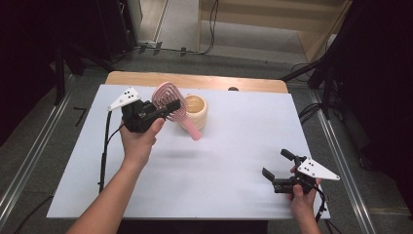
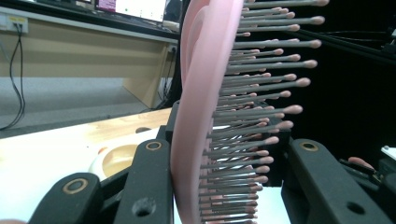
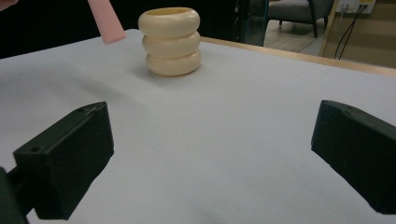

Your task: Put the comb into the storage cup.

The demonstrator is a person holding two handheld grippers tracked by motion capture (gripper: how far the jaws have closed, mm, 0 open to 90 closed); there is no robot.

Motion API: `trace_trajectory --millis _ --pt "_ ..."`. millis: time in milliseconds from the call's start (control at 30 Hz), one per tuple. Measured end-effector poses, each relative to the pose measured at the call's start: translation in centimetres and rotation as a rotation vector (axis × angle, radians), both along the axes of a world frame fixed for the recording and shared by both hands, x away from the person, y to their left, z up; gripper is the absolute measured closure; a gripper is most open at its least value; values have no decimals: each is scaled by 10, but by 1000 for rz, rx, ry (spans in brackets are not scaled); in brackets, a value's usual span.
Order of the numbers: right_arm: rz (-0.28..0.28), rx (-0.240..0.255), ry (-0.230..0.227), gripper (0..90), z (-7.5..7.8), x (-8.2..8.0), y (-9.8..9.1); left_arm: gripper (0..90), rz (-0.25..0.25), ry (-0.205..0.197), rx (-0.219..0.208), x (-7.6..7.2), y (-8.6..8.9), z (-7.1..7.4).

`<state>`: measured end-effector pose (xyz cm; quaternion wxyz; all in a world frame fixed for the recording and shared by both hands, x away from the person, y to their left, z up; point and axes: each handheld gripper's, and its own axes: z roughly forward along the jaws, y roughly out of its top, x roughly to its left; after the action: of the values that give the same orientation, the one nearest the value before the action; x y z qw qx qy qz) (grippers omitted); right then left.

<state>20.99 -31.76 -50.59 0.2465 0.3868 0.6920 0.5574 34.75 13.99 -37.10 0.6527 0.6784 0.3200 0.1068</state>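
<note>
Between the left gripper (image 1: 168, 108) jaws sits the pink hairbrush (image 1: 168, 100), pinched by its head, handle dangling beside the cream holder (image 1: 196, 111). Right gripper (image 1: 275, 170) waits spread, well apart. Risk: the bristles give, the brush twists loose.

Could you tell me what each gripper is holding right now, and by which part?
The left gripper clamps the pink brush across its bristled head, handle hanging free. The right gripper is open and holds nothing.
</note>
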Motion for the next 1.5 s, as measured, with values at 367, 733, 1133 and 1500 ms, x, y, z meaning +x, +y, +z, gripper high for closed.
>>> trace_trajectory --millis 367,733,1133,1500 --pt "-3 14 7 0 -2 0 -4 652 11 -7 -4 8 2 8" --pt "-3 15 8 0 -3 0 -4 653 50 -12 -17 20 8 14" --pt "-11 23 9 0 -3 0 -5 652 87 -21 -28 30 13 19" --pt "-7 29 10 0 -4 0 -6 653 111 -24 -31 39 13 20"
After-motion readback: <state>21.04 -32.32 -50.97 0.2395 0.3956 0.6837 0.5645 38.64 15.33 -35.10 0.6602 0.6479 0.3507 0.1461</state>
